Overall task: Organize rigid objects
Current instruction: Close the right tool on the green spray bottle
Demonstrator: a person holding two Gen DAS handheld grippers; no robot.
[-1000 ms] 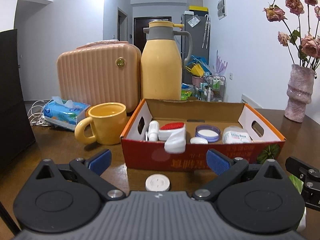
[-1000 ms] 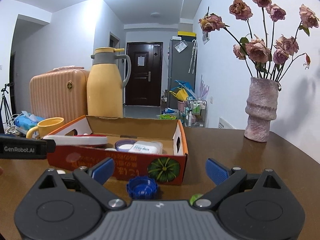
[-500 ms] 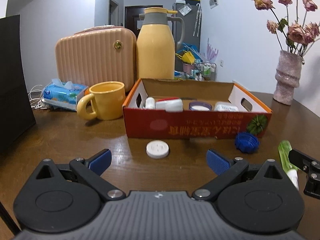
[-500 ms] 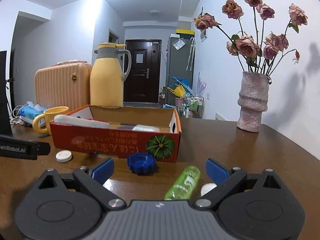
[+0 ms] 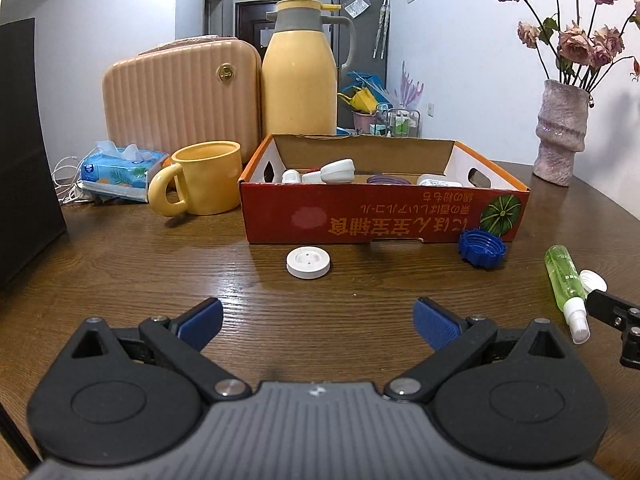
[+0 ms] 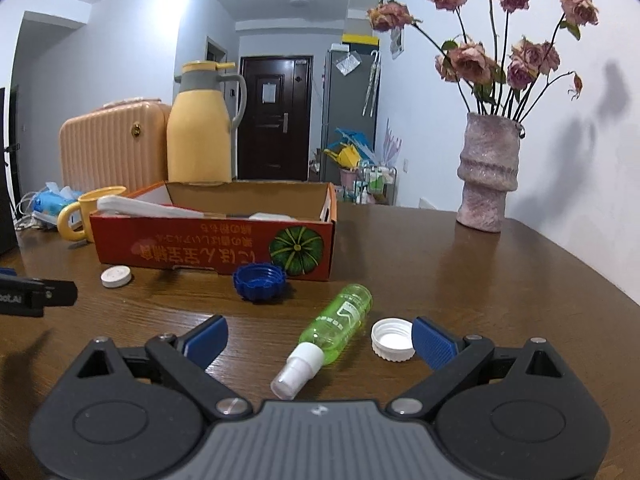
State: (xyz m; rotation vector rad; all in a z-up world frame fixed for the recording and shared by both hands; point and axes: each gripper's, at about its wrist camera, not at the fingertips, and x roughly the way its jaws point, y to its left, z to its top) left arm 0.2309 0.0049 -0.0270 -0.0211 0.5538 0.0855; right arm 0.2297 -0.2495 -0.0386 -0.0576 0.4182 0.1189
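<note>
Both the left gripper (image 5: 316, 318) and the right gripper (image 6: 320, 338) are held wide open and empty. The green spray bottle (image 6: 334, 330) lies on the worktop (image 6: 460, 300) between the right fingers, before the red box (image 6: 216, 246). It is best gripped across its body, clear of the white cap (image 6: 393, 339) beside it.

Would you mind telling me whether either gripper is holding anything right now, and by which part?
Nothing is held. The left gripper and the right gripper are both open; the green spray bottle lies on the table between the right fingers, untouched.
</note>
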